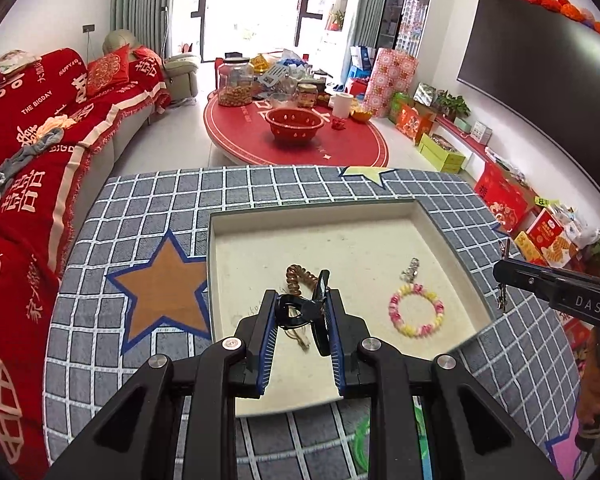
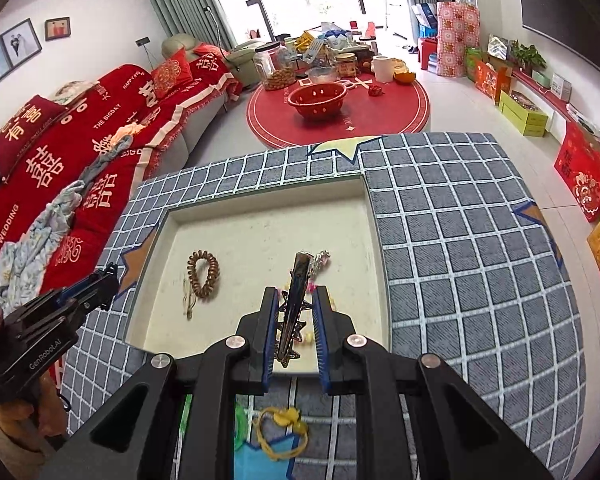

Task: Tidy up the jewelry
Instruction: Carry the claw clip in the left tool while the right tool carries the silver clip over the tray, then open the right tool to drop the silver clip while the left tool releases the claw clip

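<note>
A shallow cream tray (image 1: 260, 216) sits on the grey checked cloth. My left gripper (image 1: 300, 308) is shut on a black claw hair clip (image 1: 304, 312) and holds it over the tray's near left part. A brown spiral hair tie (image 1: 300, 278) lies just beyond it, and a pink and yellow bead bracelet (image 1: 416, 311) with a silver charm (image 1: 410, 270) lies to the right. My right gripper (image 2: 298, 306) is shut on a metal star hair clip (image 2: 294, 308) above the tray's (image 2: 260, 204) near edge. The brown hair tie (image 2: 204, 274) lies to its left.
A yellow elastic band (image 2: 280, 434) and a green item (image 1: 362, 444) lie on the cloth near the tray's front. The cloth has star patches (image 1: 166, 288). A red sofa (image 1: 28, 168) is left, a round red table (image 1: 296, 136) beyond.
</note>
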